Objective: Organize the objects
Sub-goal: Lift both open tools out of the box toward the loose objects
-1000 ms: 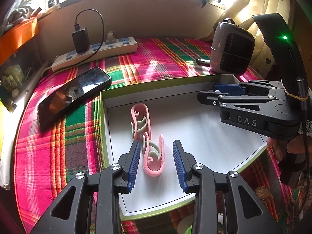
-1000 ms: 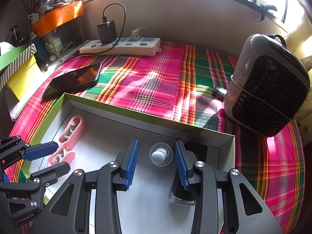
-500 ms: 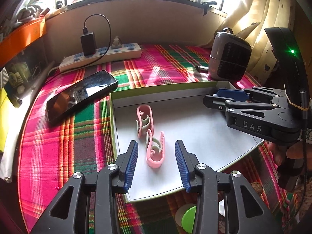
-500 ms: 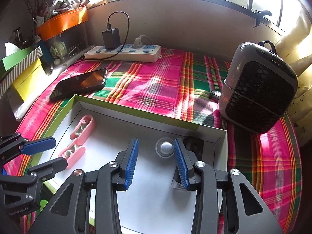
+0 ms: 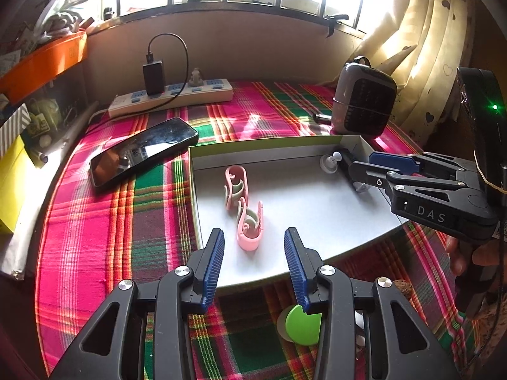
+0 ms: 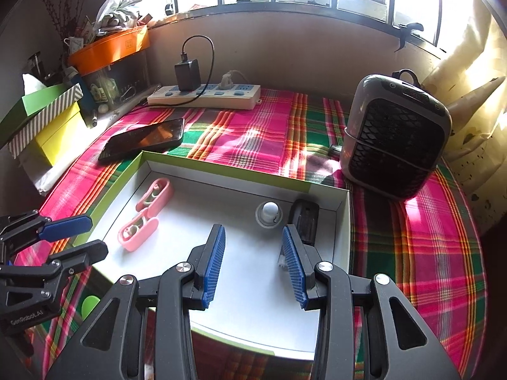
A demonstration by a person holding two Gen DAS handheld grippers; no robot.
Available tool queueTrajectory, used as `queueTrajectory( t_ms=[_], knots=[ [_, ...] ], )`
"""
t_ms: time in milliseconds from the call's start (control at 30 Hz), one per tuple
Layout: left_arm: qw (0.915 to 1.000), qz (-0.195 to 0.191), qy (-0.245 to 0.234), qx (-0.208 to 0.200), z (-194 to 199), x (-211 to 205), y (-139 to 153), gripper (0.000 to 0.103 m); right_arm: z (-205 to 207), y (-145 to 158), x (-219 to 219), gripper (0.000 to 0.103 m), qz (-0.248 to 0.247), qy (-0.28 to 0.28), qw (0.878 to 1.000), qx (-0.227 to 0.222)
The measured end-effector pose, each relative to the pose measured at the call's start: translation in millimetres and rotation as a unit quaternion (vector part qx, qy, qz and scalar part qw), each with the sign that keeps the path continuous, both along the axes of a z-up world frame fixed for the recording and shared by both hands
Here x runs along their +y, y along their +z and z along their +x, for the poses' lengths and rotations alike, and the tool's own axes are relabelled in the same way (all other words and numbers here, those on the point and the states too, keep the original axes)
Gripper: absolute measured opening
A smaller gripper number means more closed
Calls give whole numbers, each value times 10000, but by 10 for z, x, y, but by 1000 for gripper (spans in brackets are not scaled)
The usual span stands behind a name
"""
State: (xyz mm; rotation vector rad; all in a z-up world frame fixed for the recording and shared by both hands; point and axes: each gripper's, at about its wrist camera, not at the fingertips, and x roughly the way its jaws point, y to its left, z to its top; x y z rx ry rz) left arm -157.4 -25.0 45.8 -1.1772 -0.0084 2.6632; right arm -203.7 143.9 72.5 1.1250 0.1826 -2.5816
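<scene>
Your left claw [image 5: 253, 253] and right claw [image 6: 253, 253] hang parted and empty; the right fingertip hides part of the black item [image 6: 305, 218] at the tray's [image 6: 247, 186] far right corner.

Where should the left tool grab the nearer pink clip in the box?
Take the nearer pink clip across its two long flat sides, coming from above. It stands on edge, lengthwise toward the left tool, which is open and probably wide enough.

Box [image 6: 221, 181]: lying on the table's near middle.
Clips [image 5: 242, 205]: lying in the box by its left wall.
Knob [image 6: 269, 213]: sitting in its far right corner.
Phone [image 5: 142, 153]: lying left of the box.
Power strip [image 6: 202, 95]: lying along the far edge.
Heater [image 6: 396, 139]: standing at the far right.
</scene>
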Motion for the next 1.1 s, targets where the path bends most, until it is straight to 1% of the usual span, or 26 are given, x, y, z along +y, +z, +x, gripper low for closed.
queueTrajectory(
  t_ms=[233,400,633,867,1000,1100],
  knots=[
    [9999,114,13,115,212,-69,55,38,218,50,73,39,-52,-5,9999,100],
    [9998,168,94,89,309,-118,39,38,353,30,102,39,-53,9,9999,92],
    [9996,260,-4,140,477,-126,44,38,536,9,181,39,-149,14,9998,90],
    [9988,480,-103,68,607,-168,-19,38,773,-63,235,39,-257,142,9996,47],
    [9987,492,-137,-7,658,-148,-76,39,880,-111,268,40,-338,190,9992,4],
    [9982,570,-191,-38,691,-132,-104,39,946,-153,284,44,-349,249,9991,-30]
  ],
)
